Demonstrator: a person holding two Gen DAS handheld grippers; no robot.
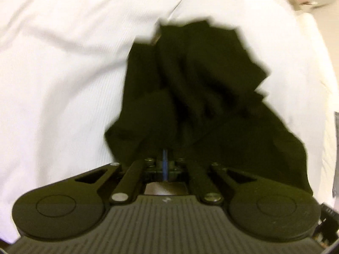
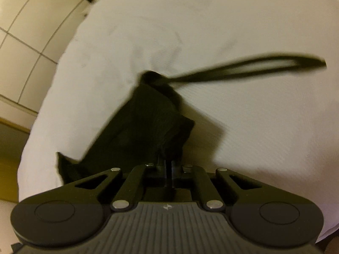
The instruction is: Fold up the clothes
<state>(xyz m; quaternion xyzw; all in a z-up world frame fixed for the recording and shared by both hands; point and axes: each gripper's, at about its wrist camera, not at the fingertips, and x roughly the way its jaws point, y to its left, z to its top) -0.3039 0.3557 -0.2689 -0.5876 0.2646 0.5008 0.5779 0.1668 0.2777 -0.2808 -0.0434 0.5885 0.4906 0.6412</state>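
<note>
Pinching the black garment [image 1: 190, 89] on the white bedsheet [image 1: 63, 63], both grippers are clamped on cloth. From the left gripper [image 1: 165, 158] it bunches toward 12 o'clock; from the right gripper [image 2: 168, 163] a strap loop [image 2: 254, 67] trails toward 2 o'clock.

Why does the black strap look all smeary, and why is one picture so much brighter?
In the right wrist view the black strap is streaked by motion blur, and the white cover looks dim and greyish. In the left wrist view the black garment has fuzzy edges, and the white cover is bright, nearly washed out. Both views bulge like a fishbowl.
</note>
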